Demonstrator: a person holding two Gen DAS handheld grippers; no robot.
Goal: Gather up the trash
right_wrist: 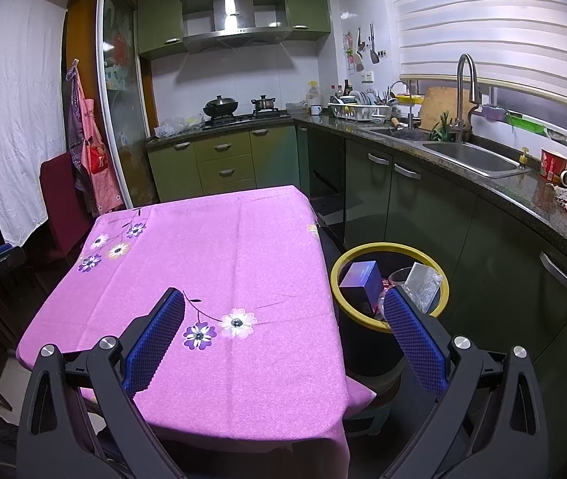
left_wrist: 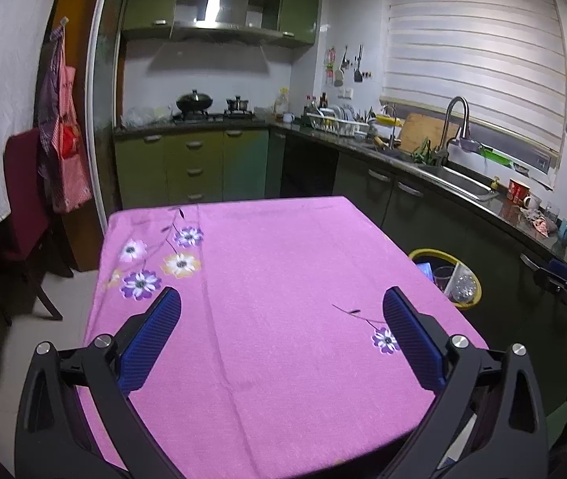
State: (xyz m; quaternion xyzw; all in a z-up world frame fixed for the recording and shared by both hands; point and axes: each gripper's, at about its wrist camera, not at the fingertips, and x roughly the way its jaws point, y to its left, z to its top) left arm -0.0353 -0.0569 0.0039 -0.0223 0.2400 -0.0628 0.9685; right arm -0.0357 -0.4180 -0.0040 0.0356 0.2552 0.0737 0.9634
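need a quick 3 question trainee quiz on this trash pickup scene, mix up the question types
1. True or false: the left hand-held gripper is shut on a piece of trash.
2. Multiple choice: the dark round bin with the yellow rim stands A) on the pink flowered tablecloth, B) on the floor beside the table, C) in the steel sink.
3. Fill in: the blue-purple box lies ____ the bin.

Key
1. False: both it and the right hand-held gripper are open and hold nothing.
2. B
3. inside, next to a clear plastic cup and a silvery wrapper.
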